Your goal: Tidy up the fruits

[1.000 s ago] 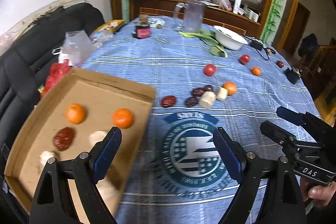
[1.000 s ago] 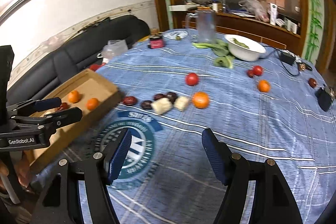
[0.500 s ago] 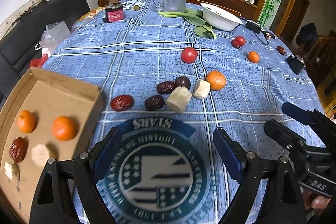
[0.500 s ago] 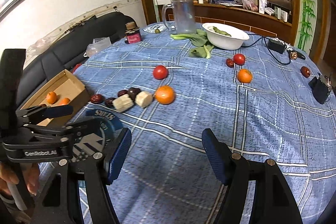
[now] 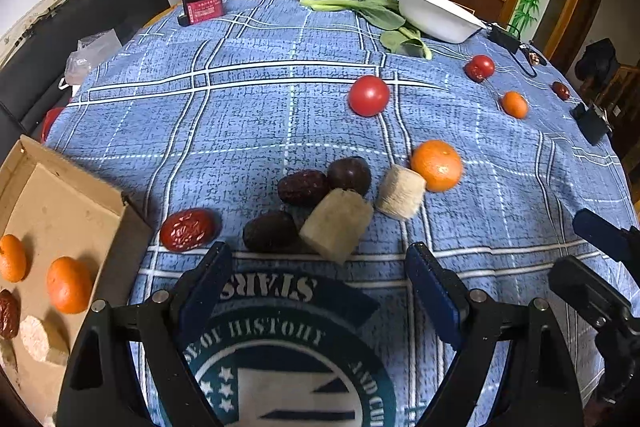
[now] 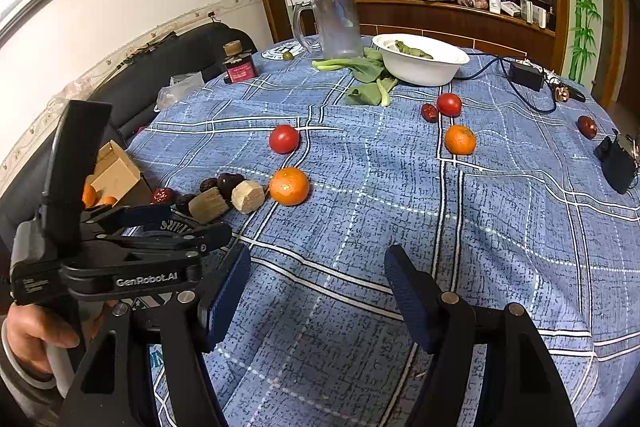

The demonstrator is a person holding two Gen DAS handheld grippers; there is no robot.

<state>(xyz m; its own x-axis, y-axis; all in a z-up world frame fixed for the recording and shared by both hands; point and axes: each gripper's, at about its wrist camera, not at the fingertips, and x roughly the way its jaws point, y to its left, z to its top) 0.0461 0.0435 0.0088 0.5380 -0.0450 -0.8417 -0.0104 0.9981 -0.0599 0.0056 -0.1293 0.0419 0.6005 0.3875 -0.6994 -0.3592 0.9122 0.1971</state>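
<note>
1. Your left hand-held gripper (image 5: 316, 279) hangs with its jaws spread wide and nothing between them, just short of the fruit cluster on the tabletop (image 5: 248, 115).
2. Just past its fingertips lie a red date (image 5: 187, 229), three dark dates (image 5: 270, 231), two pale cut chunks (image 5: 337, 223) and a mandarin (image 5: 437, 165), huddled close together.
3. A tomato (image 5: 368, 95) sits farther back, apart from the cluster.
4. The cardboard box (image 5: 60, 203) at your left holds two mandarins (image 5: 69, 284), a date and a pale piece.
5. Your right hand-held gripper (image 6: 318, 289) is likewise wide open and empty, above bare cloth.
</note>
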